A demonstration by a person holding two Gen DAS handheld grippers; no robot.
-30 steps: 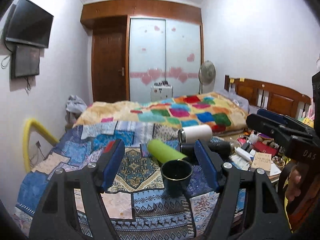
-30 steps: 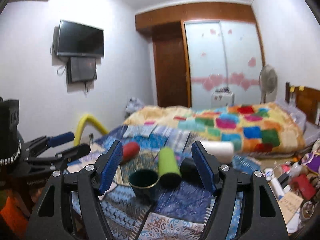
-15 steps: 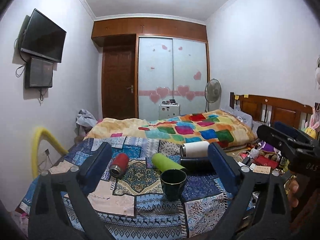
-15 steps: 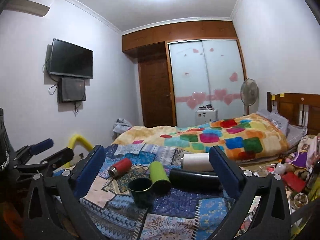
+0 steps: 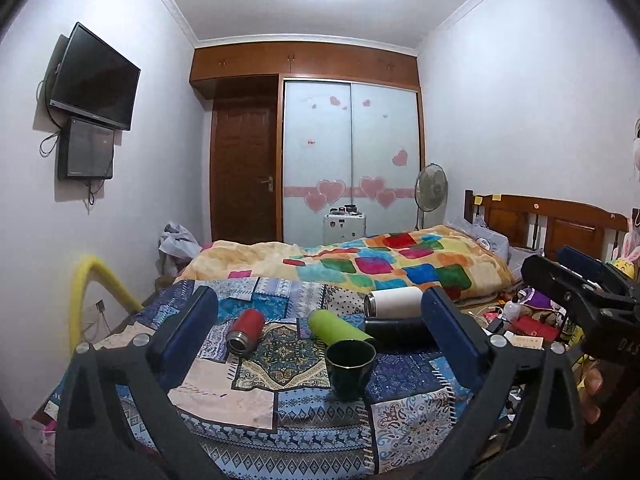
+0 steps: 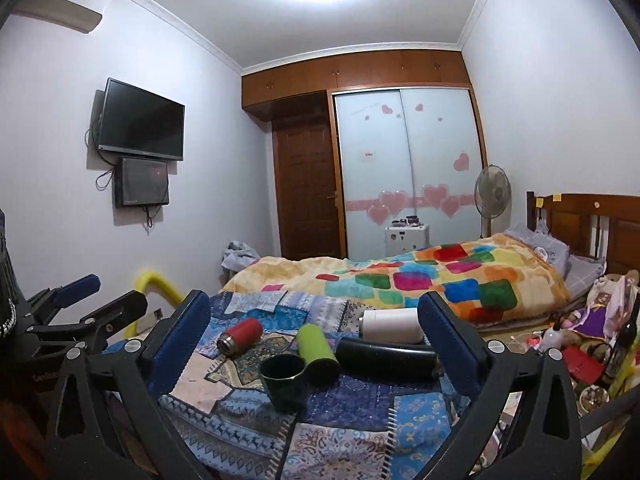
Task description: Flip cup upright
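Observation:
A dark green cup (image 5: 350, 363) stands upright, mouth up, on the patterned cloth (image 5: 256, 396); it also shows in the right wrist view (image 6: 285, 376). My left gripper (image 5: 318, 328) is open and empty, held back from the cup and above it. My right gripper (image 6: 314, 330) is open and empty, also back from the cup. Each gripper shows at the edge of the other's view: the right gripper (image 5: 580, 276) and the left gripper (image 6: 100, 300).
Lying on the cloth behind the cup are a red bottle (image 5: 245, 330), a lime green bottle (image 5: 336, 326), a black bottle (image 5: 396, 330) and a white bottle (image 5: 394, 302). A bed with a colourful blanket (image 5: 380, 264) lies beyond. Clutter (image 5: 532, 320) sits at right.
Both grippers have pulled back and up from the cup and opened wider. The cup stays upright on the cloth.

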